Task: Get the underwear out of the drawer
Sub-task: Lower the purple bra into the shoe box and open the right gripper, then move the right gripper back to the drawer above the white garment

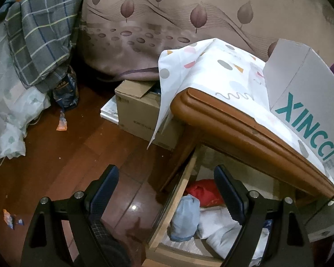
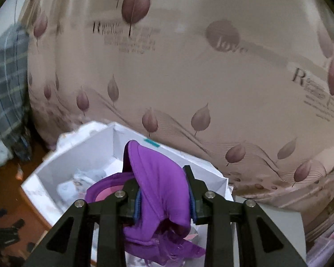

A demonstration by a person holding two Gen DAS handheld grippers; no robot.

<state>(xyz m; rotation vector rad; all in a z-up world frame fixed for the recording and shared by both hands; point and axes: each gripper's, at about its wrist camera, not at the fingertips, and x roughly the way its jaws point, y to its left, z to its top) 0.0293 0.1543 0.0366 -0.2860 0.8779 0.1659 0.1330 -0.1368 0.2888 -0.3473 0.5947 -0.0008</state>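
The right hand-held gripper pinches bunched purple fabric underwear above the open white cardboard box ahead of it, the left hand-held gripper gapes empty, and trailing folds might slip loose.

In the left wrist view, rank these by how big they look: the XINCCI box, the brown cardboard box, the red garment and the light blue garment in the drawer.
1. XINCCI box, though it sits nearer the camera.
2. Brown cardboard box.
3. Light blue garment and red garment: look alike, both partly hidden, so unranked.
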